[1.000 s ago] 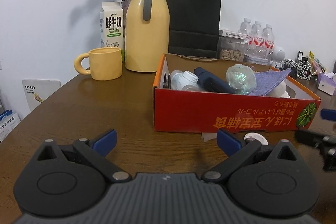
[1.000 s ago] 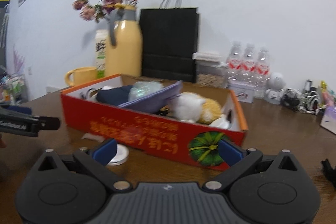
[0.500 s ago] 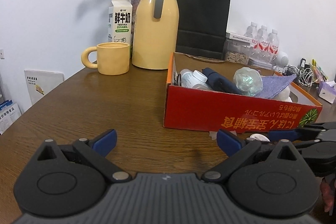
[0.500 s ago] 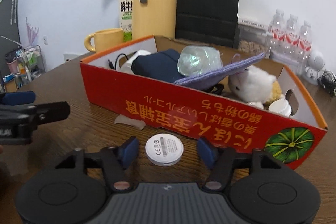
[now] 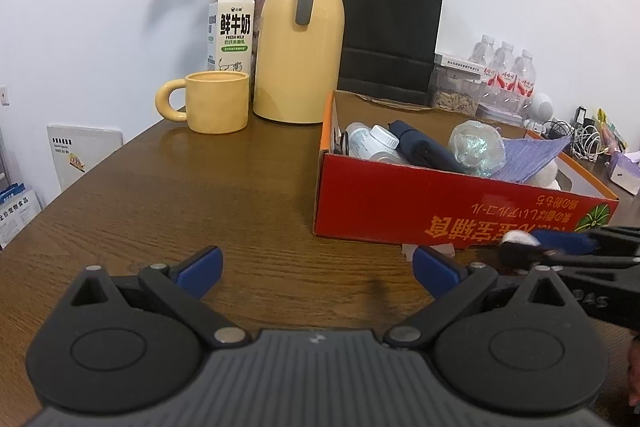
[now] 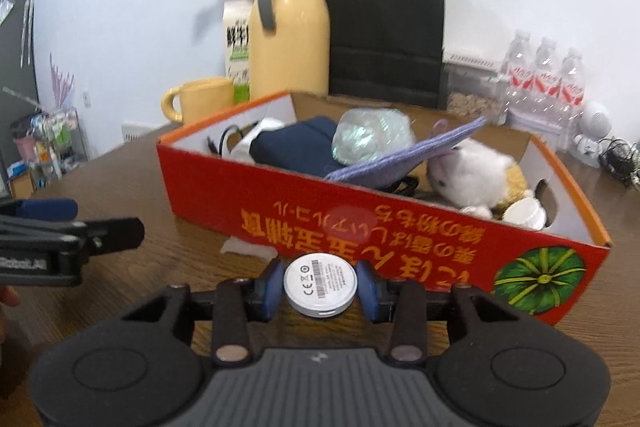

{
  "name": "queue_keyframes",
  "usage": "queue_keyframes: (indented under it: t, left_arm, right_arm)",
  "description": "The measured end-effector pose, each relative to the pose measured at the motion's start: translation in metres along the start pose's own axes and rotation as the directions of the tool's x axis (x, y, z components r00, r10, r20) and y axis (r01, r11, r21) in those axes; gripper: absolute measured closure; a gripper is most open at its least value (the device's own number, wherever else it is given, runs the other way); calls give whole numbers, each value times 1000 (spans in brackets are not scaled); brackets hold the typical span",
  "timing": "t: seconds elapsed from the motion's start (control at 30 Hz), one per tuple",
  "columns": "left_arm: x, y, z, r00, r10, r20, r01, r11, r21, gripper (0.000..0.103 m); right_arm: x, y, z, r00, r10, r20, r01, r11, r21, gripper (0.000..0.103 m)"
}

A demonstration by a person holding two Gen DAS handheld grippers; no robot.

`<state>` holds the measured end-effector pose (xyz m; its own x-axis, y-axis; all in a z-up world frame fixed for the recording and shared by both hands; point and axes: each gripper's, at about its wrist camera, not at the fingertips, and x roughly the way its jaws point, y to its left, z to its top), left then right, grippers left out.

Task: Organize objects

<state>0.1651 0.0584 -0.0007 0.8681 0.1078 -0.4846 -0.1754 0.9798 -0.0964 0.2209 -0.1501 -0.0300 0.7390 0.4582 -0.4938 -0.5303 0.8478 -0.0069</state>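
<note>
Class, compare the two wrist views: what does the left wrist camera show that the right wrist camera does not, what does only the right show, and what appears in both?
Only the left wrist view shows the left claw from behind, open over bare table, and a white pill bottle in the box.

Only the right wrist view shows the white disc face on, with its printed label, pressed between the right claw's pads, and the plush toy.

Both show the red box, yellow jug, yellow mug, milk carton and black bag.
</note>
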Motion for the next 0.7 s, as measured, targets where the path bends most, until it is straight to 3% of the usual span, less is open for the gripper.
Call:
queue_keyframes:
  t: [0.23,0.7]
  left_arm:
    - [5,-15,0,1000,22,-16,-21,997,73,0]
    - [36,-64,5,996,32,-89,-20,991,132,0]
  right_arm:
    - [-22,-17,-6,997,-42,72,43,999,-4,64]
    - [-43,-61,-16,990,-80,118,81,997,0,64]
